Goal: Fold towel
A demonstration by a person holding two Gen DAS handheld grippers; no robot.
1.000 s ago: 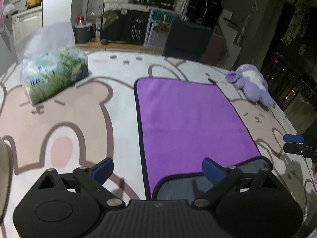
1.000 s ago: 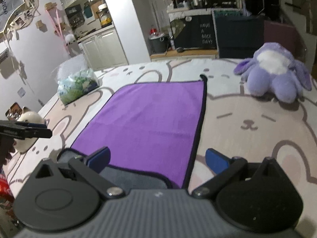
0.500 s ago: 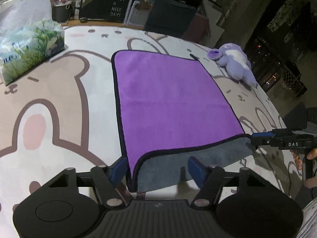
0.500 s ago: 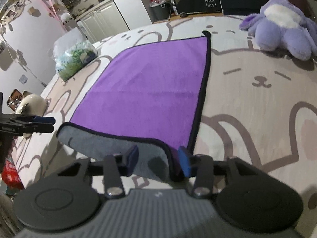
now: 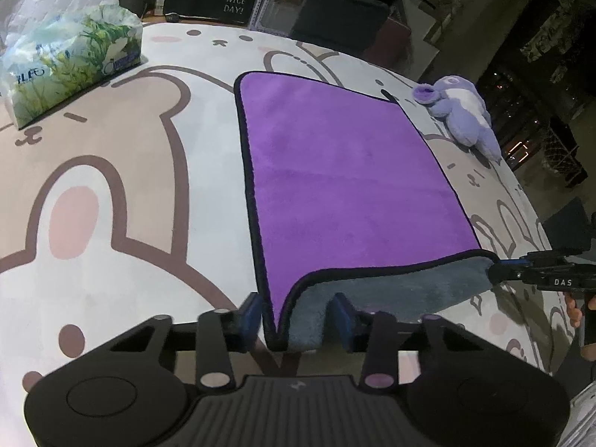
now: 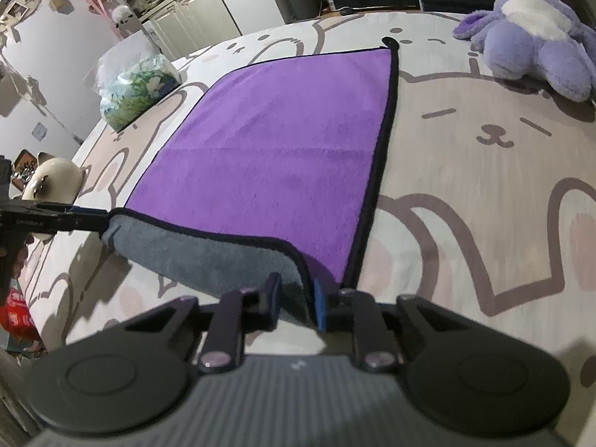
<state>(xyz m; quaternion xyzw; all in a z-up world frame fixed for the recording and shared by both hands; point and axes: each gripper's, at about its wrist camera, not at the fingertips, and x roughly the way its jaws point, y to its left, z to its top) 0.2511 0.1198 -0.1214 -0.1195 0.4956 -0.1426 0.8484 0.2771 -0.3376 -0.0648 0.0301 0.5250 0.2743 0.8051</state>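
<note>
A purple towel (image 5: 342, 171) with a black hem and a grey underside lies on a bear-print cloth. Its near edge is lifted and turned over, grey side showing. My left gripper (image 5: 298, 316) is shut on the towel's near left corner. My right gripper (image 6: 296, 298) is shut on the near right corner of the towel (image 6: 275, 149). Each gripper shows in the other's view, the right one (image 5: 499, 270) at the right edge and the left one (image 6: 100, 219) at the left edge, pinching the hem.
A tissue pack (image 5: 70, 63) lies at the far left, also in the right wrist view (image 6: 138, 89). A purple plush toy (image 5: 462, 111) lies at the far right, large in the right wrist view (image 6: 532, 33). A cream ceramic piece (image 6: 52, 182) sits near the left table edge.
Both grippers closed on the towel's near corners and rose. The near edge has lifted off the table and turned its grey side up.
</note>
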